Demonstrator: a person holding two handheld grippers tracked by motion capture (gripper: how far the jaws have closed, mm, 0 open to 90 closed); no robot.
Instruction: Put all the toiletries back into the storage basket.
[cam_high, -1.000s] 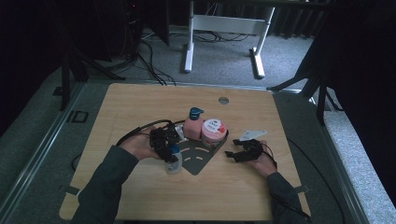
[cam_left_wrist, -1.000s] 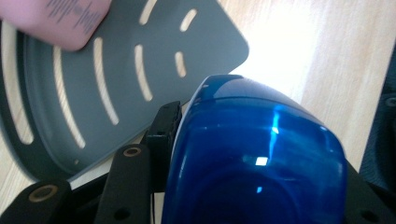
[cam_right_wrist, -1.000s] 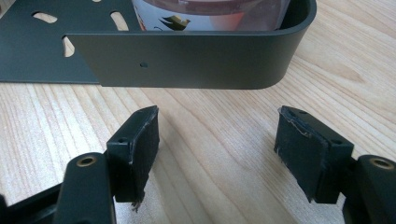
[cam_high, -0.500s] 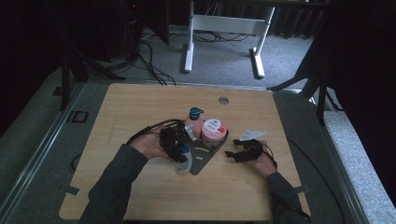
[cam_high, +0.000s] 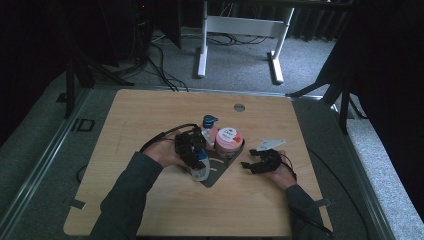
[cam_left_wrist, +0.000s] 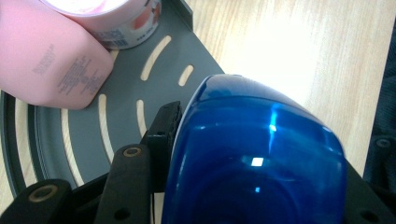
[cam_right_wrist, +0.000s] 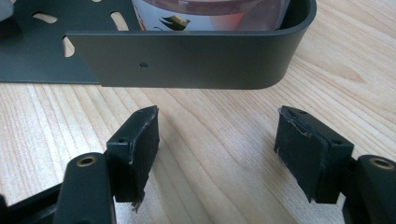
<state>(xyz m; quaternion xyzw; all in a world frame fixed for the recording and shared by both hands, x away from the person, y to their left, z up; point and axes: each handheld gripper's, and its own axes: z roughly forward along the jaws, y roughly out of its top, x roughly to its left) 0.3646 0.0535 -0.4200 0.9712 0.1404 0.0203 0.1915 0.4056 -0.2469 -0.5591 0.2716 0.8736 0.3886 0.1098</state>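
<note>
Hand-held gripper (cam_left_wrist: 219, 154) around blue-capped bottle (cam_left_wrist: 254, 158)

The high view was dim with dark surroundings, while glare bleached the table (cam_left_wrist: 299, 42) in the left gripper view, and the near blue cap (cam_left_wrist: 257, 158) was soft, showing small highlights.

The far half of the table (cam_high: 150, 110) is free for passing. In the middle, the grey tray (cam_high: 220, 172), a pink bottle (cam_high: 209, 131) and a pink jar (cam_high: 229, 141) block the way.
</note>
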